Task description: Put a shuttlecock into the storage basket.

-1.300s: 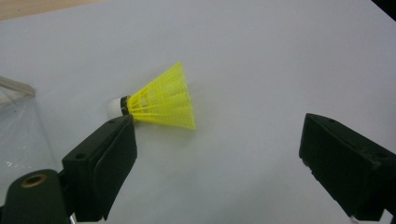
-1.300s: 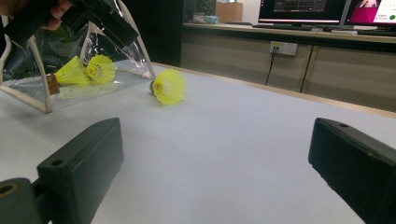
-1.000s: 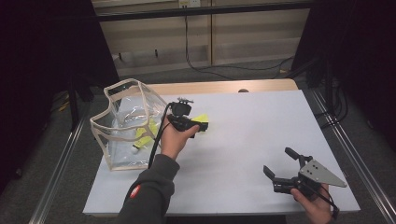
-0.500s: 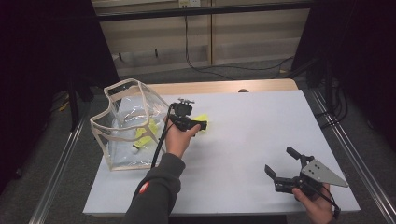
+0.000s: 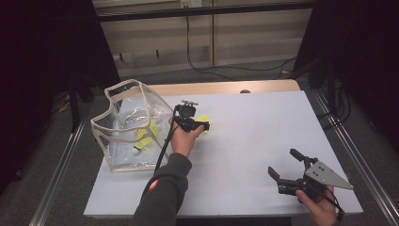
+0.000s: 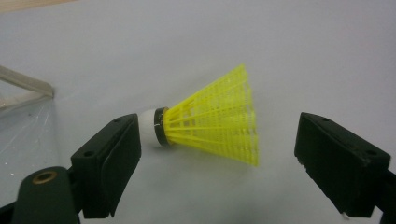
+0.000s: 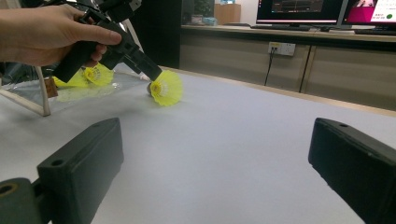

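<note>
Two yellow shuttlecocks [image 5: 143, 137] already lie inside the clear bag [image 5: 123, 136] near the table's left edge, as we read the high view, and a third, the loose shuttlecock [image 5: 203, 121], rests on the white table [image 5: 244, 141] just right of the bag, toward the far edge. Our left gripper [image 5: 200, 126] hangs right over it, while the right gripper [image 5: 286, 175] sits well apart near the near right corner, fingers spread on nothing. From up here the hand hides much of the target, so we could misjudge how squarely the gripper lines up with it.

Looking along the left gripper [image 6: 219, 154], we see its fingers [image 6: 112, 163] spread wide, with the loose shuttlecock [image 6: 210, 123] lying on its side between them but beyond the tips, not yet touched. The left finger sits close to the white cork, the right one well off the skirt. We judge the risk plain: if the fingers close unevenly, the near one may nudge the cork first and roll or spin the light thing away; a squeeze on the mesh skirt could crush it or let it spring out.

From the right gripper [image 7: 215, 177], spread and idle, we see the loose shuttlecock [image 7: 166, 87] under the left gripper's tips, the bag's rim [image 7: 44, 95] just beside. A shove could drive the shuttlecock against that rim.
</note>
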Tool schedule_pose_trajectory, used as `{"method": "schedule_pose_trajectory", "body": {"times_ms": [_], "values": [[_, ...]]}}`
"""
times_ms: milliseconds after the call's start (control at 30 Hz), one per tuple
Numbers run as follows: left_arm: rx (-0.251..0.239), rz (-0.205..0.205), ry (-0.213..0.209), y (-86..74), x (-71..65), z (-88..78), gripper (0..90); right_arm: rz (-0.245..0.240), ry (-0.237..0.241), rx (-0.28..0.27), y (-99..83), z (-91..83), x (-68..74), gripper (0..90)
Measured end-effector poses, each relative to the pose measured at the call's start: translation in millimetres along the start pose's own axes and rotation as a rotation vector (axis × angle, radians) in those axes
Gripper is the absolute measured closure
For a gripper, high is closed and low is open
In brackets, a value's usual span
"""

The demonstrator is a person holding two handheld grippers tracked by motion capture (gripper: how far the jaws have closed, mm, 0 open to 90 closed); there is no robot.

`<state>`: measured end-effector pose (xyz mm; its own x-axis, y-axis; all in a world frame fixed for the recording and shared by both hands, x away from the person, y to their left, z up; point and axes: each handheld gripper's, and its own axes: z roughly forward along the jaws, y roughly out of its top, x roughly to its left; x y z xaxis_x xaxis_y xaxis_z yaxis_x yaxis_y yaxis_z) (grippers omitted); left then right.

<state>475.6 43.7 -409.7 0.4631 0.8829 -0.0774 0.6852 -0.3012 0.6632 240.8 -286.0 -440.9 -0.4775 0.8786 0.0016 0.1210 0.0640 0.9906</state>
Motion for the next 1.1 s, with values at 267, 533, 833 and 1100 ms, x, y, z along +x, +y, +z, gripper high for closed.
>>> {"method": "schedule_pose_trajectory", "body": {"times_ms": [267, 533, 833, 1100], "values": [[-0.009, 0.004, 0.021, -0.9, -0.2, 10.2, 19.7, 0.001, 0.001, 0.002, -0.2, -0.3, 0.0, 2.9], [-0.001, 0.004, 0.042, -3.5, 0.8, 19.2, 25.3, 0.001, 0.003, 0.003, -0.4, -0.7, -0.4, 3.3], [0.009, 0.045, 0.059, -6.3, -1.2, 22.2, 44.8, 0.0, 0.004, 0.002, -0.4, -0.8, -0.5, 3.3], [0.051, 0.039, 0.049, -9.8, 3.1, 14.8, 73.1, 0.002, 0.003, 0.002, -0.4, -0.8, -0.3, 3.2]]}}
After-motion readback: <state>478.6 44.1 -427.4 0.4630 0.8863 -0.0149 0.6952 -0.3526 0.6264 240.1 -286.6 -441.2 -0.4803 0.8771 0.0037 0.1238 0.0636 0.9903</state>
